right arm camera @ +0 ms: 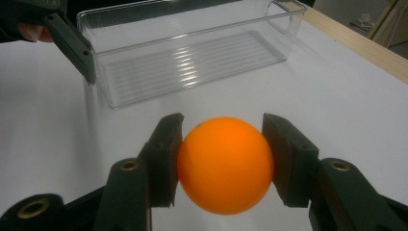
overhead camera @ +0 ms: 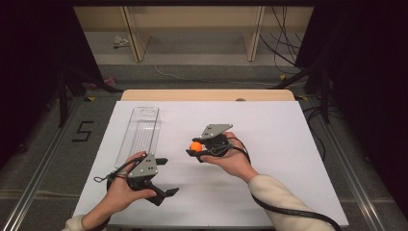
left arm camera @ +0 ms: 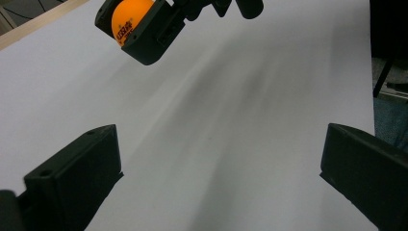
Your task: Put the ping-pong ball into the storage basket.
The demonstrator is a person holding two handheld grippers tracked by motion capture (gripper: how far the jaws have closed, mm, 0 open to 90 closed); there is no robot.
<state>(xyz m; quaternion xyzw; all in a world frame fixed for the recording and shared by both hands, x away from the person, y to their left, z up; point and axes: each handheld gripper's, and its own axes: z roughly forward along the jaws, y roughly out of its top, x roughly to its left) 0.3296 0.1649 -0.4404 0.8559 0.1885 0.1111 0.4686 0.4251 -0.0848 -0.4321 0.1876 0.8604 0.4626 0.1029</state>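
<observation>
Ball picked up, not yet binned
Right gripper [right arm camera: 222, 161] jaws pinch the orange ball [right arm camera: 225, 163]; clear bin [right arm camera: 192, 53] ahead sits empty; left gripper [left arm camera: 216, 168] jaws spread.

Your left gripper [left arm camera: 219, 178] has its two black jaws standing wide apart, with nothing between them but bare white sheet [left arm camera: 231, 125]. Far off at the upper left, your right gripper [left arm camera: 144, 29] clamps an orange ball [left arm camera: 126, 17] with dark print on it, raised above the sheet. A wooden table edge [left arm camera: 33, 24] shows beyond it.
</observation>
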